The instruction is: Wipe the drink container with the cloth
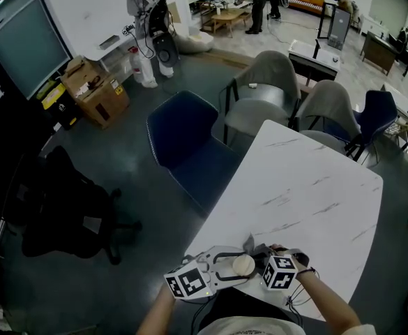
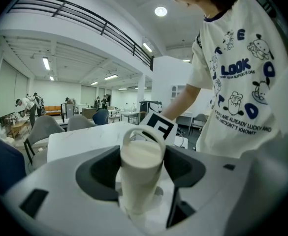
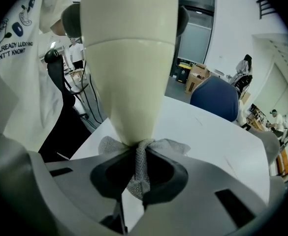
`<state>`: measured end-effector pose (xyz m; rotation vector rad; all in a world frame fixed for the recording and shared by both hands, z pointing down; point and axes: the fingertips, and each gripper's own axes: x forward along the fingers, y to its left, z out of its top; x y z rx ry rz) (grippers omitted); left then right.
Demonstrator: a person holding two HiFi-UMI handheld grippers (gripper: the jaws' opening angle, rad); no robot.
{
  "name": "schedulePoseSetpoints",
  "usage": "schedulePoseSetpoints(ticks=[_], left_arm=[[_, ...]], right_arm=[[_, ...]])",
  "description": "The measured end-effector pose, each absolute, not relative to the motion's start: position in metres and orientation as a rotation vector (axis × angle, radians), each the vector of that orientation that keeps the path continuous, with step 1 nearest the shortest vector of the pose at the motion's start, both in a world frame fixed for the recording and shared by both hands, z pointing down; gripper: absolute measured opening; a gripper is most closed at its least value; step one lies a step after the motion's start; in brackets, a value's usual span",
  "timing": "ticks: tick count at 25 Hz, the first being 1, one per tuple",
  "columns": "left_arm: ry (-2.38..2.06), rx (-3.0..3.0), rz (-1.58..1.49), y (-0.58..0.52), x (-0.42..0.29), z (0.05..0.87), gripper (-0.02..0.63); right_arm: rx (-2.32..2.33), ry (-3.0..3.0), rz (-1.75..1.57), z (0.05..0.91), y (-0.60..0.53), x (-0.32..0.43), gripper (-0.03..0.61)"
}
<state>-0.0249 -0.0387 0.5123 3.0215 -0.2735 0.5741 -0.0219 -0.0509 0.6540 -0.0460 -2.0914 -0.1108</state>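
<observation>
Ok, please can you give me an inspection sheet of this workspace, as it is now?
Surface: white marble table.
Job's things: cream bottle held up; grey cloth touching it.
Clutter: nothing seen.
Grippers: left gripper shut on bottle; right gripper shut on cloth.
Cables: black cables beside the person.
Surroundings: blue chair, grey chairs, boxes, people far off.
</observation>
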Motion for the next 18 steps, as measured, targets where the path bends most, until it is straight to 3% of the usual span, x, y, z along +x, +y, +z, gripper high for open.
schedulePoseSetpoints(ticks=[18], left_arm=[[-0.549, 2.941, 0.447, -0.044, -0.026, 0.513, 0.281]], right_arm=[[0.227, -2.148, 0.065, 0.652, -0.067, -0.006, 0.057]])
